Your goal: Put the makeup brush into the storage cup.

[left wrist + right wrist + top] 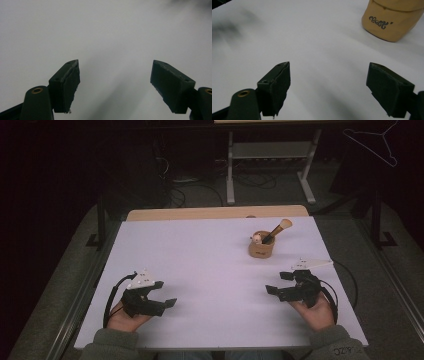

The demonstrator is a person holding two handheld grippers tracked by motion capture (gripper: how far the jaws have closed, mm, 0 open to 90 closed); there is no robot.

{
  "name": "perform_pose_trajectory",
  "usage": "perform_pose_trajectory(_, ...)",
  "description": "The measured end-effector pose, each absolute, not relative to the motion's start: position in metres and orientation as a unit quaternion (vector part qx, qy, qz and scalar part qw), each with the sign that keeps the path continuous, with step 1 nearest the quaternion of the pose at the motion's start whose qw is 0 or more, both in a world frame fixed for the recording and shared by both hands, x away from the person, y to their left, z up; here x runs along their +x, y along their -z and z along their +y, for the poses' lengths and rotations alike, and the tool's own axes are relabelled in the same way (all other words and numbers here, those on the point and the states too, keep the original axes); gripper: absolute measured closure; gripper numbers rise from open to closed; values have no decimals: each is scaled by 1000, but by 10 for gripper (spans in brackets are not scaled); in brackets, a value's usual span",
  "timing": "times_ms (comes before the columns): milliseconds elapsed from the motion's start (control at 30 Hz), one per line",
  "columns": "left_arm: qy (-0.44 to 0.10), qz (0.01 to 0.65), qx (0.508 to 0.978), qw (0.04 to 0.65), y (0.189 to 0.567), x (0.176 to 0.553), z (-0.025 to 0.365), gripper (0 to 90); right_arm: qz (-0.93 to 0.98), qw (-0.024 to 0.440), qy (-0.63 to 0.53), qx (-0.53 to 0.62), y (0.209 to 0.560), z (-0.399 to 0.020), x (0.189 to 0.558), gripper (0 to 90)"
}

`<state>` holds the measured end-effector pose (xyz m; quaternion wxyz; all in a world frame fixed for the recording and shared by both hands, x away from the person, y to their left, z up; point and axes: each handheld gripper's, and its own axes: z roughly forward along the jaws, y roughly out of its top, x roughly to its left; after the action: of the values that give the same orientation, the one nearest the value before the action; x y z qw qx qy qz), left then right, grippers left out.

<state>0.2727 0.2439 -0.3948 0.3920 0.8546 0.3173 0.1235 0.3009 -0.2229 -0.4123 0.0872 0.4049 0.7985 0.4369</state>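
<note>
A tan cup with dark lettering stands on the white table toward the far right, holding a makeup brush that leans to the right and a small pale item. My right gripper rests near the front right, open, with nothing between its jaws; the cup is ahead of it to the upper right. My left gripper lies at the front left, open and empty over bare table.
The white sheet covers a wooden tabletop whose far edge shows. Beyond it are the legs of a desk and floor cables. A wire hanger hangs at the top right.
</note>
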Motion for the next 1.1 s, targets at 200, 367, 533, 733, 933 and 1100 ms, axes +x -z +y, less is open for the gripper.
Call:
perform_pose_trajectory(200,-125,317,855,392,396,273,244,230,797,88,-437,408,414,-223,296,155)
perform_pose_trajectory(367,-125,318,855,389,397,273,245,226,795,90,-438,410,415,-226,291,144)
perform_pose_trajectory(533,-125,321,856,386,397,274,246,213,796,94,-438,407,415,-226,287,142)
perform_pose_trajectory(733,-127,325,854,386,399,275,246,192,800,96,-437,400,415,-225,284,139)
perform_pose_trajectory(933,-127,327,853,386,399,276,246,172,799,96,-439,400,414,-225,282,139)
perform_pose_trajectory(1100,-127,325,855,384,399,276,246,168,801,94,-437,398,414,-223,281,139)
